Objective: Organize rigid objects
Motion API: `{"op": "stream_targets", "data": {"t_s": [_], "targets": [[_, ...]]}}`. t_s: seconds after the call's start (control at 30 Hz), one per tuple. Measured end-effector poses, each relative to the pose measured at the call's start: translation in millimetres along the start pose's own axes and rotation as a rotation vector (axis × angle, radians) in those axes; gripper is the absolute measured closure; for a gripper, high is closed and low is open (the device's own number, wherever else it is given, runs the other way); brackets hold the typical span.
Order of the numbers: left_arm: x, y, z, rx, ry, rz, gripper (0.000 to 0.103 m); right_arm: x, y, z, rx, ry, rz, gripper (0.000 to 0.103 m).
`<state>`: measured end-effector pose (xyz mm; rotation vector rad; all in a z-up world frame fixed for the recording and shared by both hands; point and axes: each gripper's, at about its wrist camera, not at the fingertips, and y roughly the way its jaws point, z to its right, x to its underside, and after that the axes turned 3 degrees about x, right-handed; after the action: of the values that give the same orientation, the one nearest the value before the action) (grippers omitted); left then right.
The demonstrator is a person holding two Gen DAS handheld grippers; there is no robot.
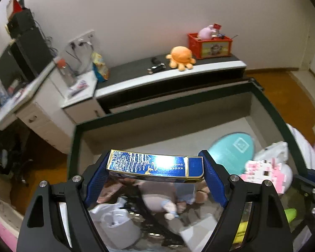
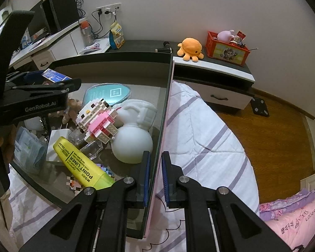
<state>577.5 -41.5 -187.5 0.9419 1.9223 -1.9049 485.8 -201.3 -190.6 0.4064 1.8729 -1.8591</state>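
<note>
Clamped in my left gripper (image 1: 155, 176) is one blue tin (image 1: 155, 166). My right gripper (image 2: 156, 178) grips the storage box's wall (image 2: 164, 113); inside I count one highlighter (image 2: 82, 163), one brick figure (image 2: 98, 115).

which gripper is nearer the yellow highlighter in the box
Right. The right gripper straddles the box wall just beside the yellow highlighter; the left gripper, holding a blue tin, is farther off above the box.

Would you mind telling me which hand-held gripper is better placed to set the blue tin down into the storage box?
Left. The left hand-held gripper already clamps the blue tin above the open box. The right hand-held gripper straddles the box's side wall, apparently steadying it, and carries nothing.
</note>
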Motion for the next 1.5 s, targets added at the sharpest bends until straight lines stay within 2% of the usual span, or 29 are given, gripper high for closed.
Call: {"op": "stream_targets", "data": {"t_s": [0.07, 0.17, 0.23, 0.5, 0.77, 1.0, 1.2, 1.33, 1.43, 1.5], "targets": [[2, 2, 1, 0.017, -0.008, -0.011, 0.019, 0, 0, 0, -0.001, 0.003, 0.000, 0.092], [4, 1, 4, 0.003, 0.008, -0.013, 0.018, -1, 0, -1, 0.004, 0.000, -0.001, 0.092], [5, -4, 4, 0.016, 0.015, -0.011, 0.011, 0, 0, -1, 0.003, 0.002, 0.000, 0.092], [7, -27, 2, 0.005, 0.040, 0.028, 0.001, -1, 0, 0, 0.006, 0.003, -0.001, 0.092], [19, -43, -6, 0.028, 0.052, 0.045, 0.000, 1, 1, 3, 0.011, 0.010, -0.007, 0.092], [36, -72, -19, 0.037, 0.040, 0.105, 0.000, 2, -2, 1, 0.017, 0.018, -0.005, 0.092], [57, -97, -37, 0.003, 0.021, 0.141, 0.000, 3, -3, -1, 0.037, 0.029, 0.004, 0.092], [74, -105, -42, -0.003, 0.018, 0.148, 0.000, 6, -6, -5, 0.046, 0.032, 0.013, 0.087], [87, -111, -41, 0.027, 0.012, 0.150, 0.000, 13, -15, -14, 0.086, 0.006, 0.028, 0.085], [94, -114, -37, 0.050, 0.012, 0.154, 0.000, 18, -26, -23, 0.143, -0.022, 0.058, 0.085]]}}
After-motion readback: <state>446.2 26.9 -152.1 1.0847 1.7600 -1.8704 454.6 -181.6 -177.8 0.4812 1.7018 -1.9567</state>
